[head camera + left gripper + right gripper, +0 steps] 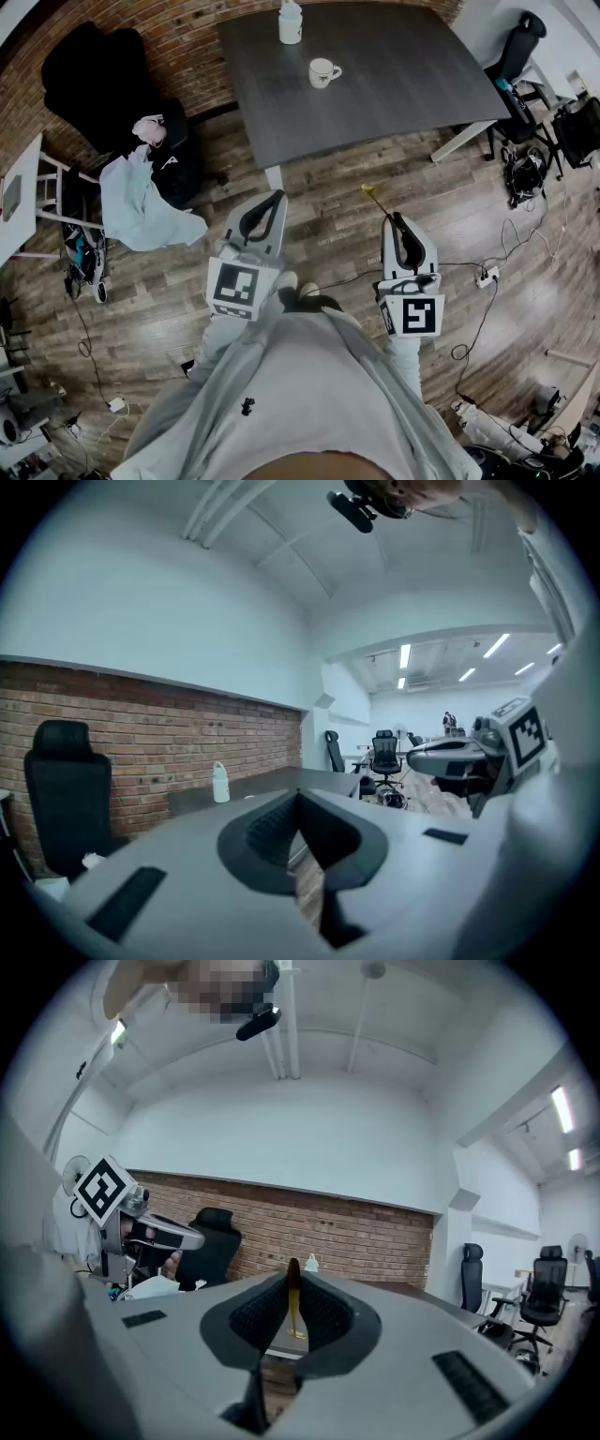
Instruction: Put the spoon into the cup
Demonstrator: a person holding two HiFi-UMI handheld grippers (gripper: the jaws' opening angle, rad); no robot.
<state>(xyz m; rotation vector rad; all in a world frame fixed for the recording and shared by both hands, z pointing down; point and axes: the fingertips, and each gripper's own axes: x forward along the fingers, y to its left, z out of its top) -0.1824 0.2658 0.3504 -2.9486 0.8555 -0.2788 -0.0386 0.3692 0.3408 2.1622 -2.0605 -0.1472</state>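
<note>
Person stands on the wood floor, well back from the counter [403, 84] at the top of the head view, so the carry to the cup looks not yet begun. Cup [323, 72] sits upright on the counter, upper centre, handle to the right. A white bottle [291, 23] is near it at the far edge.

Right hand-held gripper [394, 217], right of centre, is nearly closed and pinches the spoon [294, 1302] between its pads. The spoon is thin and gold-coloured, and it stands up out of the jaw tips (probably held by one end so the free end can drop into the cup). Spoon and cup are well apart.

Left hand-held gripper [277, 195], left of centre, has its jaws pressed together with nothing between them. It is likely just idle, since the task needs only one gripper.
</note>
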